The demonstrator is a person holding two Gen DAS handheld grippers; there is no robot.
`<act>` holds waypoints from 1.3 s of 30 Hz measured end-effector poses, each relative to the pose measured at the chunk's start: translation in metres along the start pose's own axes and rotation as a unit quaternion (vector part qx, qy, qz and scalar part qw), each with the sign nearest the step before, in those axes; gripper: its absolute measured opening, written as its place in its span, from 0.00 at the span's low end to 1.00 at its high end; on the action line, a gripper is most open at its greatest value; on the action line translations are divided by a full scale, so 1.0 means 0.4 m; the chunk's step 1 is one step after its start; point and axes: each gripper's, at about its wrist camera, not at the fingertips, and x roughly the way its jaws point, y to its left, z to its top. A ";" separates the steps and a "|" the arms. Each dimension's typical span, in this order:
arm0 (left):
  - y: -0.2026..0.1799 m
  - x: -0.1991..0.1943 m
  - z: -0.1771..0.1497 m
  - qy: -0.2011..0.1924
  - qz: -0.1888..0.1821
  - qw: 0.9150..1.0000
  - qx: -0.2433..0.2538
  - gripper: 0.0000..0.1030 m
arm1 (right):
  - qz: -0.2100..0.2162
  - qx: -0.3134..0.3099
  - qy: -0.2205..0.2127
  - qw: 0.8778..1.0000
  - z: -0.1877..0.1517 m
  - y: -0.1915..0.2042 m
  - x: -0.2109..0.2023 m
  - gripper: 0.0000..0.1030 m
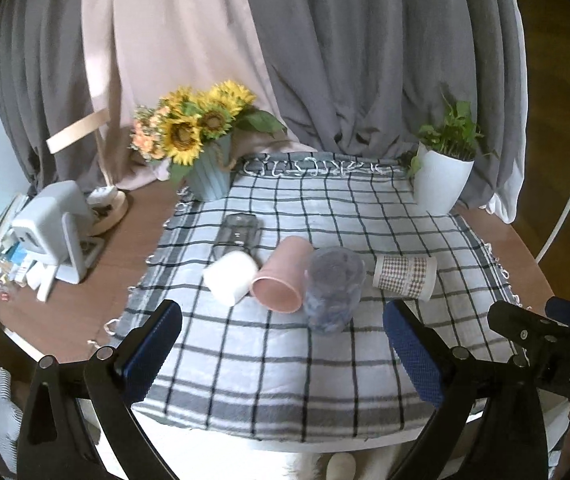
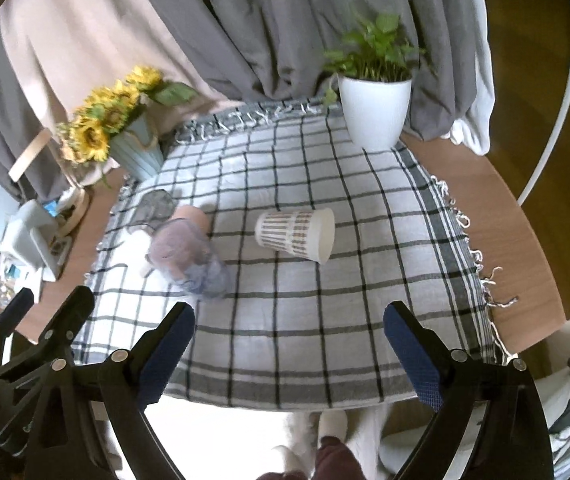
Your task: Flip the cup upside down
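Several cups lie on their sides on the checked cloth (image 1: 285,364). From left: a white cup (image 1: 231,277), a pink cup (image 1: 283,280), a bluish translucent cup (image 1: 333,289) and a patterned paper cup (image 1: 405,276). A clear glass (image 1: 237,236) lies behind them. My left gripper (image 1: 283,322) is open and empty, just in front of the pink and bluish cups. My right gripper (image 2: 289,322) is open and empty, in front of the paper cup (image 2: 297,234) and right of the bluish cup (image 2: 189,258). The right gripper's body also shows at the right edge of the left wrist view (image 1: 545,336).
A sunflower pot (image 1: 205,172) stands at the cloth's back left and a white plant pot (image 1: 441,180) at the back right. A small white device (image 1: 57,232) and clutter sit on the wooden table (image 1: 85,300) to the left. Curtains hang behind.
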 end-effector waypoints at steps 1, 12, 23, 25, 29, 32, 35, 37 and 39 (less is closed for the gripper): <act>0.011 -0.015 -0.004 -0.001 0.002 1.000 -0.002 1.00 | 0.002 -0.002 -0.005 1.000 -0.008 0.008 -0.013 0.93; 0.088 -0.141 -0.048 -0.024 0.009 1.000 -0.013 1.00 | 0.016 -0.018 -0.070 0.997 -0.103 0.101 -0.157 0.93; 0.109 -0.198 -0.062 -0.039 -0.002 0.999 -0.013 1.00 | 0.018 -0.009 -0.077 0.997 -0.150 0.121 -0.204 0.93; 0.110 -0.203 -0.064 -0.041 -0.004 0.999 -0.013 1.00 | 0.018 -0.009 -0.078 0.997 -0.153 0.120 -0.207 0.93; 0.107 -0.209 -0.065 -0.042 -0.006 0.999 -0.014 1.00 | 0.017 -0.009 -0.079 0.997 -0.158 0.118 -0.214 0.93; 0.105 -0.211 -0.065 -0.042 -0.006 0.999 -0.012 1.00 | 0.018 -0.009 -0.080 0.997 -0.159 0.115 -0.213 0.93; 0.106 -0.214 -0.065 -0.042 -0.007 0.999 -0.013 1.00 | 0.016 -0.006 -0.079 0.997 -0.159 0.115 -0.216 0.93; 0.107 -0.216 -0.065 -0.042 -0.007 0.999 -0.012 1.00 | 0.016 -0.006 -0.078 0.997 -0.161 0.114 -0.216 0.93; 0.107 -0.217 -0.065 -0.042 -0.008 0.999 -0.012 1.00 | 0.015 -0.004 -0.078 0.997 -0.162 0.111 -0.221 0.93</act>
